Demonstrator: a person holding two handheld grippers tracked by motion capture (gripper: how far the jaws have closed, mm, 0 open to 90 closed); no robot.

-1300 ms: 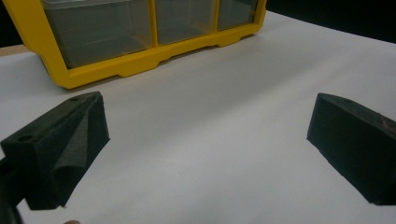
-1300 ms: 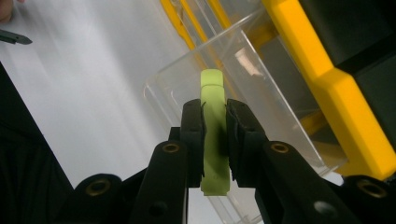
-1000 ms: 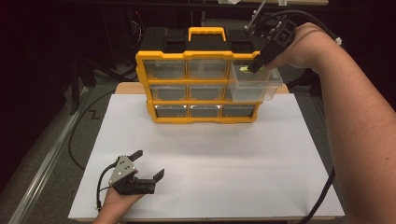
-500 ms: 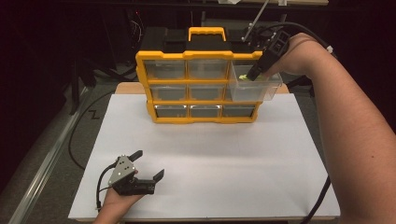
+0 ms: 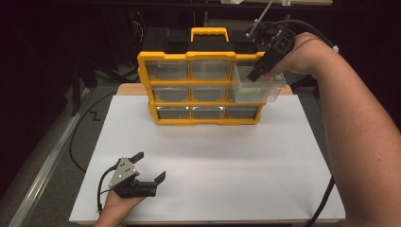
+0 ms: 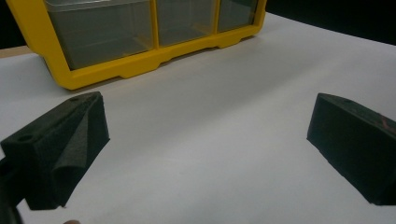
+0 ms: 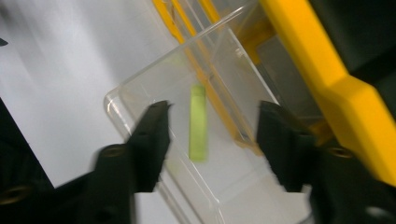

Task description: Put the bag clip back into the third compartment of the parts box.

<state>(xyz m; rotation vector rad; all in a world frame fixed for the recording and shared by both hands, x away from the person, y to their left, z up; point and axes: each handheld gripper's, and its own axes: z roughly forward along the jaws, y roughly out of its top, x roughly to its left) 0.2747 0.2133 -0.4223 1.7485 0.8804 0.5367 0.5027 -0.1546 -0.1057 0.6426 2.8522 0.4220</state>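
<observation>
Right gripper point(image 5: 257, 75) is up at the top-right corner of the yellow drawer organiser point(image 5: 201, 85), tip inside the pulled-out clear drawer point(image 5: 257, 90); jaws have just been opening and now stand apart, pads not pressing on anything; in the right gripper view the green strip point(image 7: 198, 122) lies flat on the drawer floor between the two jaws, touching neither; strip is long and thin, roughly in line with the jaws; slight motion blur on that view, so strip detail is soft.

Drawer sticks out toward the person from the top row, right-hand slot; the other drawers sit flush in the frame; organiser stands upright at the far edge of the white sheet point(image 5: 208, 161) that covers the table point(image 5: 127, 89); black top with a yellow carry handle point(image 5: 209, 34) in the middle.

Left gripper point(image 5: 150, 166) rests low on the white sheet near the front-left, well apart from the organiser; jaws spread wide, nothing between them; left gripper view looks along the sheet to the organiser's bottom row, bare white surface between the black pads point(image 6: 70, 140); grey three-cornered plate sits on top of it, cable trails off the front-left of the sheet.

Right forearm point(image 5: 350, 118) comes in from the bottom right and arcs over the right side of the sheet to the drawer.
</observation>
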